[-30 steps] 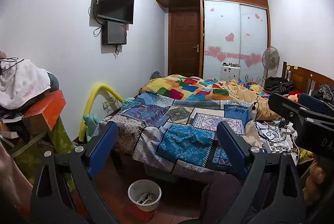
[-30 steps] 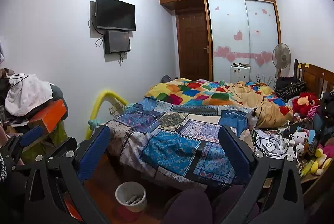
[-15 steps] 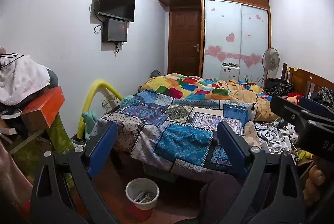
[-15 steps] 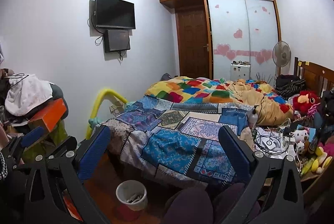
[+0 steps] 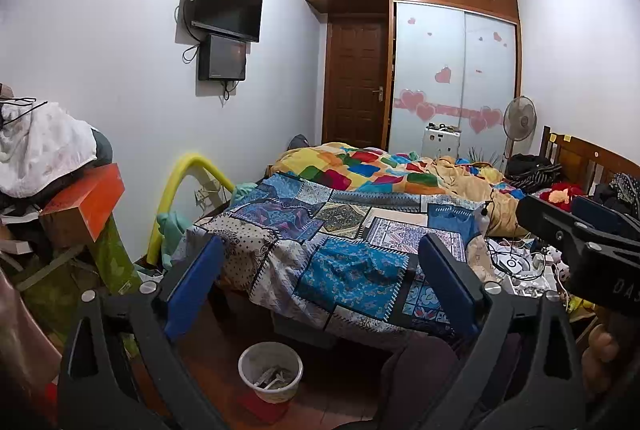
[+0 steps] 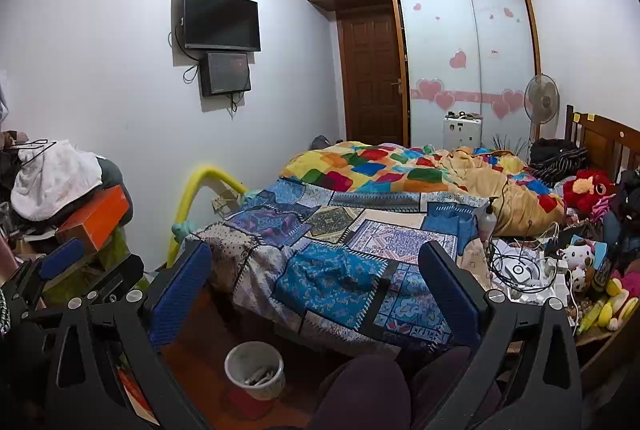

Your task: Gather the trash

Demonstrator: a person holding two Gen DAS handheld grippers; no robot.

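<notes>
A small white waste bin (image 5: 271, 370) with some scraps inside stands on the wooden floor at the foot of the bed; it also shows in the right wrist view (image 6: 255, 370). My left gripper (image 5: 320, 280) is open and empty, held above the bin and facing the bed. My right gripper (image 6: 316, 284) is open and empty too, held beside it. The right gripper's fingers (image 5: 576, 230) show at the right edge of the left wrist view. The left gripper's fingers (image 6: 64, 262) show at the left edge of the right wrist view.
A bed with a patchwork quilt (image 5: 348, 254) fills the middle. Cables, a bottle and plush toys (image 6: 532, 266) clutter its right side. A pile of clothes and an orange box (image 5: 80, 205) stand on the left. A yellow foam tube (image 5: 180, 185) leans by the wall.
Both views have tilted slightly upward and drifted; the bin sits a little lower in the frames. Both grippers stay open and empty.
</notes>
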